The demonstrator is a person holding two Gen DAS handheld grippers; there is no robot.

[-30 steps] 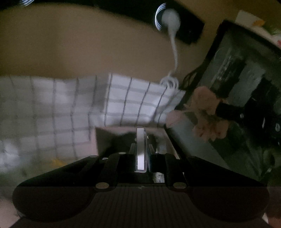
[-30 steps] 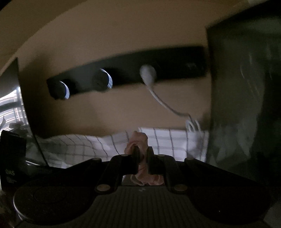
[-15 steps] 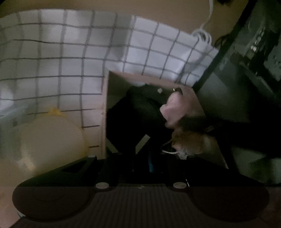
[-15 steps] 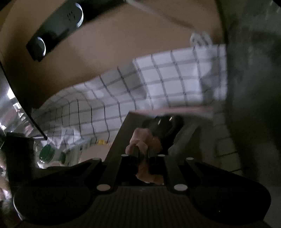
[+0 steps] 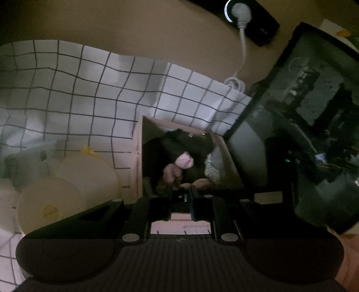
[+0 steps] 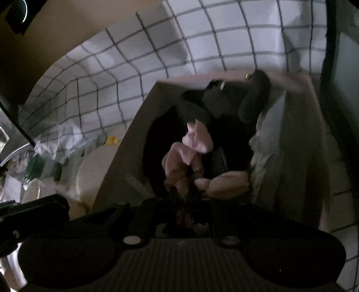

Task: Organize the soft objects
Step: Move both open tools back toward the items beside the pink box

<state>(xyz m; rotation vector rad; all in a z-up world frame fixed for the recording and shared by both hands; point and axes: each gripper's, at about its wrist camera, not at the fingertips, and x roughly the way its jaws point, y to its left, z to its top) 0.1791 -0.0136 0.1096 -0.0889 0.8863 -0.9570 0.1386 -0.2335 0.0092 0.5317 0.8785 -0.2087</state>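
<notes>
An open cardboard box (image 5: pixel 138 157) (image 6: pixel 125 155) stands on the checked cloth. Inside it lie a black plush toy (image 5: pixel 186 141) (image 6: pixel 215 105) and a white soft item (image 6: pixel 267 143). My right gripper (image 6: pixel 184 193) is shut on a pink soft toy (image 6: pixel 190 152) and holds it down inside the box. The same pink toy shows in the left wrist view (image 5: pixel 179 166). My left gripper (image 5: pixel 181 191) hovers at the box's near edge with its fingers a little apart and nothing between them.
A white checked cloth (image 5: pixel 78 94) covers the table. Two pale round rolls (image 5: pixel 67 191) lie left of the box. A dark monitor (image 5: pixel 309 125) stands to the right. A black power strip (image 5: pixel 251 13) with a white plug is on the wall.
My right gripper has lowered the pink toy from above the table into the box. My left gripper has swung down towards the box and opened; the white thing it pinched is gone.
</notes>
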